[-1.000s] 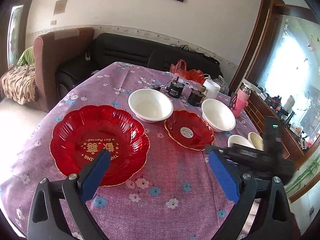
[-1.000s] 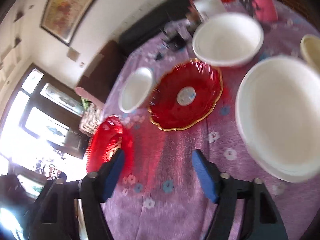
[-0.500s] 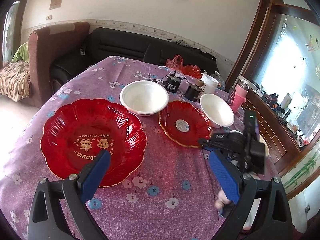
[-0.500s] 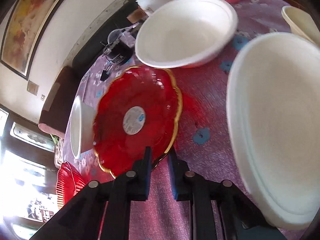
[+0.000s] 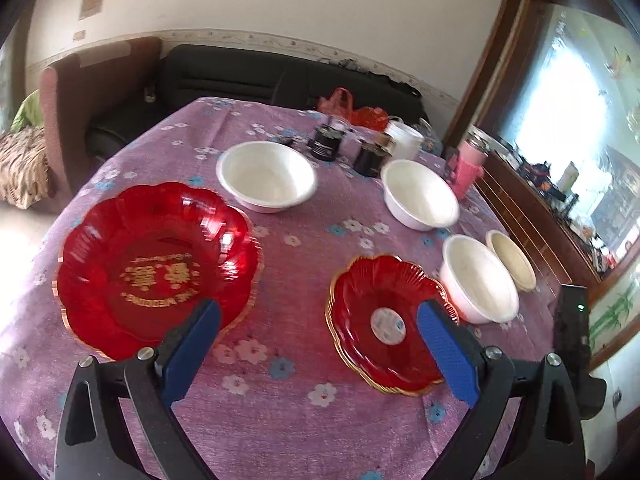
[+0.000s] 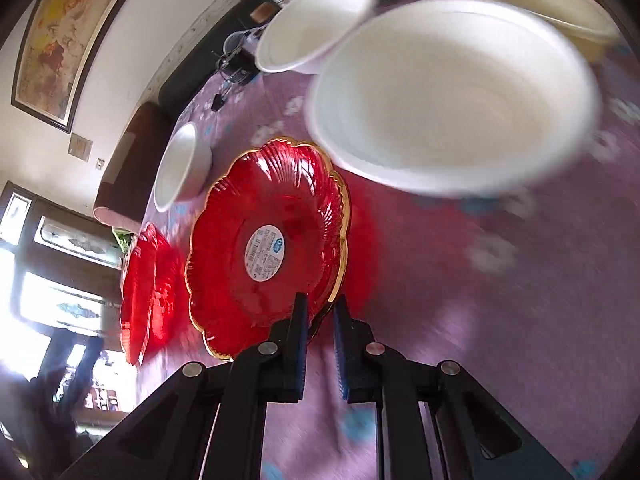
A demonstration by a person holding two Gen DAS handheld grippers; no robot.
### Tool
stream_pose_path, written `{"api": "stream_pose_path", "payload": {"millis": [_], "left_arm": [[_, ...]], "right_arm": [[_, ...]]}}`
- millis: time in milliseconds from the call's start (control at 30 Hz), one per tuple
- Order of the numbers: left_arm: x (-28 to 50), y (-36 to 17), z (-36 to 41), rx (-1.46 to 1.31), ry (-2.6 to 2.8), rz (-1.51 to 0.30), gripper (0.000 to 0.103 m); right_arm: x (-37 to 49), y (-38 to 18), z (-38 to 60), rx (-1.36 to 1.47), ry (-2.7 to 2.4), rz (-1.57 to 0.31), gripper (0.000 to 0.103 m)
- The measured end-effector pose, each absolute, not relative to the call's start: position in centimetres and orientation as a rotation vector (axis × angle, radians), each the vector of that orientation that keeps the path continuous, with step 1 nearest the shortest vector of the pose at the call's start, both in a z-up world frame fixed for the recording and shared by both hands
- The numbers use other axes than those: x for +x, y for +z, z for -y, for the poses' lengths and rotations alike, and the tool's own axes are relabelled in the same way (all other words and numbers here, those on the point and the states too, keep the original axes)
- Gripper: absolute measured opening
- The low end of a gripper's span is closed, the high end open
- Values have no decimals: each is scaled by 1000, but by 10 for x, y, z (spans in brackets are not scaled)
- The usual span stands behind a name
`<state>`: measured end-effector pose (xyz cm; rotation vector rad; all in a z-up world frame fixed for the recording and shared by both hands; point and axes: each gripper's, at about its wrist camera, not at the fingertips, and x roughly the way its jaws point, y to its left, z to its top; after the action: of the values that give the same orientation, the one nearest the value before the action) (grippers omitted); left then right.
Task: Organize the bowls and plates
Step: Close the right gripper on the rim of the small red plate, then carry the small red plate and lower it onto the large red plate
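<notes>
Left wrist view looks down along the left gripper [image 5: 318, 344], whose blue pads stand spread wide with nothing between them, above the near edge of a round table [image 5: 280, 408] under a purple flowered cloth. A big red plate [image 5: 156, 268] with gold lettering lies toward the table's left edge. A small red plate [image 5: 386, 322] with a gold rim and a round label in its middle lies toward the near right edge. Just beside it, further right, sits a white bowl [image 5: 480, 284], and a cream bowl [image 5: 512, 266] lies next to that at the right edge. Two more white bowls stand further back: one near the middle [image 5: 267, 176], one toward the far right [image 5: 420, 194]. Dark jars [image 5: 326, 142] and a pink bottle [image 5: 466, 168] stand near the far edge.

Right wrist view shows the right gripper [image 6: 320, 316] pressed together on the near rim of the small red plate [image 6: 268, 248], the rim caught between its pads. The nearest white bowl [image 6: 452, 92] is blurred and close beside the plate. The big red plate [image 6: 144, 280] shows at the left of this view, well apart from the small one.
</notes>
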<state>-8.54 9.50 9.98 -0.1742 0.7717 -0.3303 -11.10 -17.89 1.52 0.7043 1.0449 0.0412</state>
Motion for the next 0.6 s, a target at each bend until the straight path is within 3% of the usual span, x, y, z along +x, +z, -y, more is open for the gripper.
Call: {"api": "stream_pose_path", "payload": {"millis": [200, 267, 333, 467, 600], "left_arm": [[-74, 90, -57, -132, -392, -834, 99], [-67, 84, -48, -113, -385, -856, 98], [-57, 76, -40, -92, -372, -880, 98], [-38, 58, -35, -106, -369, -950, 98], [-21, 36, -33, -171, -404, -1049, 79]], "right_arm": [[-130, 34, 187, 541, 1, -961, 18], [-138, 42, 192, 510, -19, -916, 34], [-138, 42, 194, 517, -19, -902, 40], [-136, 36, 202, 553, -1, -916, 40], [-133, 29, 205, 577, 13, -932, 40]]}}
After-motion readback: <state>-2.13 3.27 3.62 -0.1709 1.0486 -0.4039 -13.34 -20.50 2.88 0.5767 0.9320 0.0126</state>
